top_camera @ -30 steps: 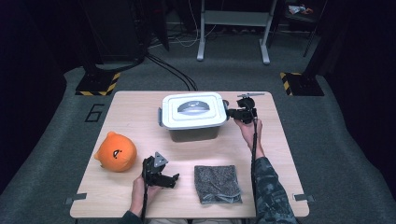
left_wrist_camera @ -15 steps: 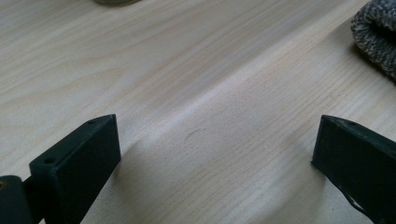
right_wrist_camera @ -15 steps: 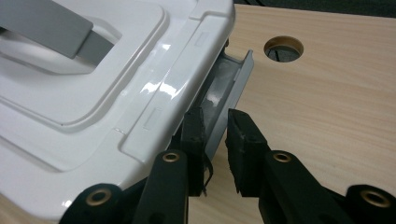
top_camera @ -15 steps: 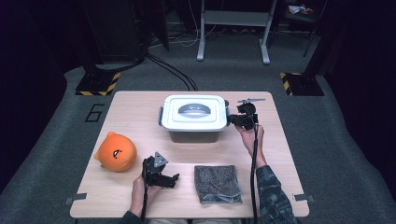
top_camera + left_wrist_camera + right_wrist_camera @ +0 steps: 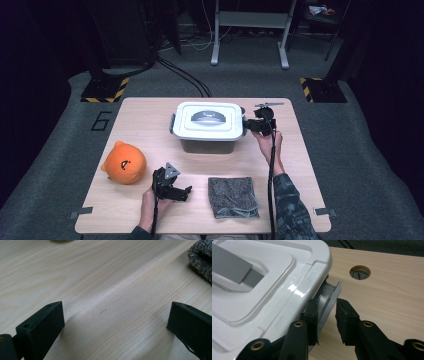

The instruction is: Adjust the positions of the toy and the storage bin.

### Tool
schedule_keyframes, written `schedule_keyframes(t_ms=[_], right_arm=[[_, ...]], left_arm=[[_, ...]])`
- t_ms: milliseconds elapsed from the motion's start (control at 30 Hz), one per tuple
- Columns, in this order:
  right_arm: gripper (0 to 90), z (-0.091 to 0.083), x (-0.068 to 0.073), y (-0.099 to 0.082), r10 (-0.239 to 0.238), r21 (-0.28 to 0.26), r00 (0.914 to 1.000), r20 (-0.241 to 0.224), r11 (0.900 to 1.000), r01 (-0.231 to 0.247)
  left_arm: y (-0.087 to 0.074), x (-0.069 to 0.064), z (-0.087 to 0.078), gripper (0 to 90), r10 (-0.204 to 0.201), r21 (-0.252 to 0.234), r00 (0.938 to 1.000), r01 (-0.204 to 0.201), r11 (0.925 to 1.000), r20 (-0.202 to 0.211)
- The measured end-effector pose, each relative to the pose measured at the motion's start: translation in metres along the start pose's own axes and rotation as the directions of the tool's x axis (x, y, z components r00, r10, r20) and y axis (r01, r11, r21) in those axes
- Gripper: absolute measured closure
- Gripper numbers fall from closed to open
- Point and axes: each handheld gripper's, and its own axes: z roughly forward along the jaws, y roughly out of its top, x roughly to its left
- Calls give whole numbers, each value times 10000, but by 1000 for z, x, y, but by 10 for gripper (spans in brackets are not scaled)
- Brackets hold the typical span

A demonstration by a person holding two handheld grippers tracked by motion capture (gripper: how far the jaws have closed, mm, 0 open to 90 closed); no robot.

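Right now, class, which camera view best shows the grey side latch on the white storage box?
The right gripper view: the grey latch sits close up between the right gripper jaws. The high view shows it as a small speck at the box's right end.

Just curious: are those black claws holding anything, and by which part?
Nothing gripped. The jaws of the right gripper, just opening, straddle the grey latch on the white lidded plastic box; the left gripper is open and empty.

One mark legible: a large "6" (image 5: 101, 121) on the grey floor (image 5: 60, 150), just left of the table (image 5: 145, 125). No other text readable.
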Motion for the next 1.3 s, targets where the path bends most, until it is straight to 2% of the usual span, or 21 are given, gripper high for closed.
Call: schedule_keyframes(t_ms=[167,200,267,333,400,533,567,733,900,1100,1200,1233,1267,1300], right_arm=[[787,6,-3,7,-2,-88,10000,86,10000,3],[790,7,-2,8,108,-41,9999,104,9999,-108],[794,7,-2,8,-59,-28,9999,152,10000,59],[794,6,-2,8,-2,-2,9999,163,10000,2],[779,6,-2,7,44,92,9999,94,9999,-45],[776,7,-1,7,4,164,9998,187,9999,-7],[776,7,0,7,-73,234,9996,281,9997,66],[776,5,5,8,-8,359,9986,537,9994,-12],[772,-1,6,4,68,488,9980,632,9988,-99],[767,-10,9,-1,-159,673,9964,838,9977,102],[759,-12,7,-3,-176,656,9973,707,9978,129],[739,-13,6,-3,-139,664,9982,577,9977,101],[679,-13,3,-3,-195,670,9985,511,9976,161],[679,-13,3,-3,-195,670,9985,511,9976,161]], left_arm=[[0,0,0,6,7,52,10000,-7,10000,24],[0,0,0,6,-51,0,10000,51,10000,14],[0,-1,0,7,-42,-43,10000,42,10000,-24],[0,-1,0,8,-48,-34,10000,48,10000,-12],[0,0,0,9,55,24,10000,-55,10000,-13],[0,-1,0,8,-44,-75,10000,44,10000,-20],[0,0,0,9,54,-5,10000,-54,10000,-19],[0,0,0,9,34,4,10000,-34,10000,-1],[0,0,0,9,46,-13,10000,-46,10000,-19],[0,-1,0,9,-39,-78,10000,39,10000,-37],[0,-1,0,7,-39,-50,10000,39,10000,-33],[0,-1,0,7,-63,-47,10000,63,10000,-7],[0,-1,0,7,-55,-44,10000,55,10000,-13],[0,-1,0,7,-55,-44,10000,55,10000,-13]])
